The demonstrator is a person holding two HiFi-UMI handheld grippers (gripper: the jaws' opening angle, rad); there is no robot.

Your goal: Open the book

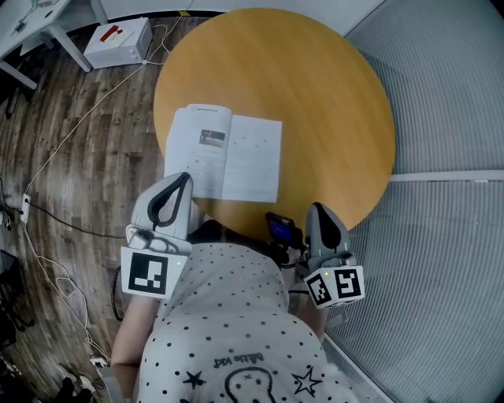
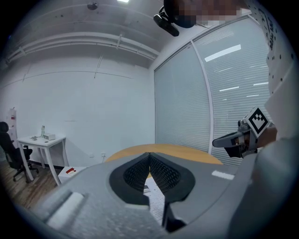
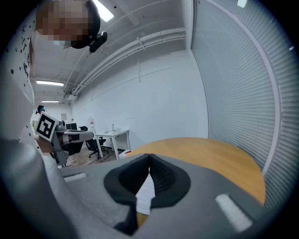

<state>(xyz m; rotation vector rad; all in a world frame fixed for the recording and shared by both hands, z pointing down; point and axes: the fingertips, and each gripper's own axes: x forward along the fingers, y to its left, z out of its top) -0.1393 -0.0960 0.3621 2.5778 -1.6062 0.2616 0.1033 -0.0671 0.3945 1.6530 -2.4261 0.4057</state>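
Observation:
A book (image 1: 224, 153) lies open and flat on the round wooden table (image 1: 315, 79), its white pages facing up, on the table's near left part. My left gripper (image 1: 183, 179) hovers at the book's near left corner, shut with nothing between its jaws. My right gripper (image 1: 317, 208) is held at the table's near edge, to the right of the book, also shut and empty. In the left gripper view the jaws (image 2: 149, 155) meet tip to tip, with a page (image 2: 156, 198) showing below them. The right gripper view shows the same closed tips (image 3: 149, 158) above the page (image 3: 145, 193).
A white box (image 1: 118, 41) and loose cables (image 1: 47, 157) lie on the wooden floor to the left. A white desk (image 1: 31, 24) stands at the far left. A slatted glass wall (image 1: 441, 118) runs along the right. A dark device (image 1: 282, 230) sits by the table's near edge.

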